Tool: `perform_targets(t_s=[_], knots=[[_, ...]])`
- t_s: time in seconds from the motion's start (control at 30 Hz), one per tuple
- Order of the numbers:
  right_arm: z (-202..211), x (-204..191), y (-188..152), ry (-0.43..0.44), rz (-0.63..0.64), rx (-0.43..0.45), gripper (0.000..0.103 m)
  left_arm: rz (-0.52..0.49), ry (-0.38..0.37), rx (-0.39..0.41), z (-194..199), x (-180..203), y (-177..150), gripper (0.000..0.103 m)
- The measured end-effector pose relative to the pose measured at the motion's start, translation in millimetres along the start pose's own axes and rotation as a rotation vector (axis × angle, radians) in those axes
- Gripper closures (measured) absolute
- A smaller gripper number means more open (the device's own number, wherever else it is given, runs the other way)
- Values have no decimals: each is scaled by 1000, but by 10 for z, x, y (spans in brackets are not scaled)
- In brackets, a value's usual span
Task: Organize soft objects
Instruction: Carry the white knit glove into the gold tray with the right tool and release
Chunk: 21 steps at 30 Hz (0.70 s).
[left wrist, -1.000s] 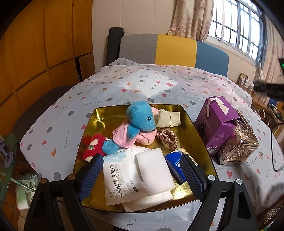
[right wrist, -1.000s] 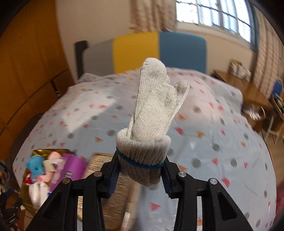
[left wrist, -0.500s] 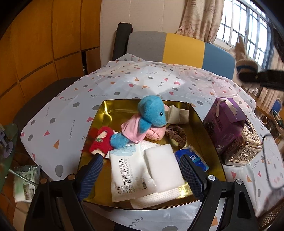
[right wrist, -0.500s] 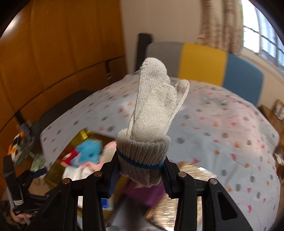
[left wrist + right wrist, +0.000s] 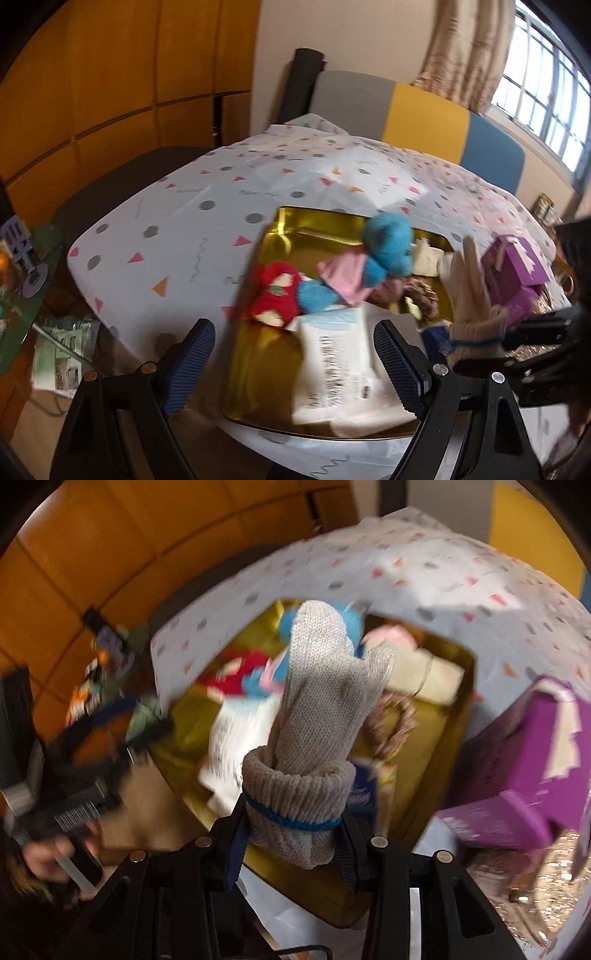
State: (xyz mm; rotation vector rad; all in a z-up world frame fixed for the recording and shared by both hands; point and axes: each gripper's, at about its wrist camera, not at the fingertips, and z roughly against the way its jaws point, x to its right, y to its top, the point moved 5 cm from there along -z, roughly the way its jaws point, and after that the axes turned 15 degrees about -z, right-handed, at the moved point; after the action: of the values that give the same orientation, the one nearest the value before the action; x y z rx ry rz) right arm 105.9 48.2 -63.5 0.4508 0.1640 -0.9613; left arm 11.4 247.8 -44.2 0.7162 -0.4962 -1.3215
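Where it faced open tablecloth a second ago, the right gripper (image 5: 291,834), clamped on the glove (image 5: 317,716), now overlooks the gold tray (image 5: 458,716); left gripper (image 5: 295,365) gapes empty

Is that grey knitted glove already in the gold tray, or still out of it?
Out. The right tongs grip the glove at its rolled cuff, fingers pointing up, above the gold tray, touching nothing inside.

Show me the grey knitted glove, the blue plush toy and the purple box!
grey knitted glove (image 5: 317,686), right wrist view, middle of its fingers.
blue plush toy (image 5: 388,240), left wrist view, its head.
purple box (image 5: 532,753), right wrist view, its side.
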Motion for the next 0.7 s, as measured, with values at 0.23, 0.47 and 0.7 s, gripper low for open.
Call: perform_targets(t_s=[0.23, 0.47, 0.7], knots=[[-461, 88, 293, -122, -92, 29, 61, 2, 10, -12, -26, -38, -24, 14], [-655, 92, 452, -269, -101, 67, 56, -10, 16, -9, -22, 29, 7, 10], [-578, 60, 417, -258, -113, 138, 40, -18, 31, -1, 12, 77, 37, 4]])
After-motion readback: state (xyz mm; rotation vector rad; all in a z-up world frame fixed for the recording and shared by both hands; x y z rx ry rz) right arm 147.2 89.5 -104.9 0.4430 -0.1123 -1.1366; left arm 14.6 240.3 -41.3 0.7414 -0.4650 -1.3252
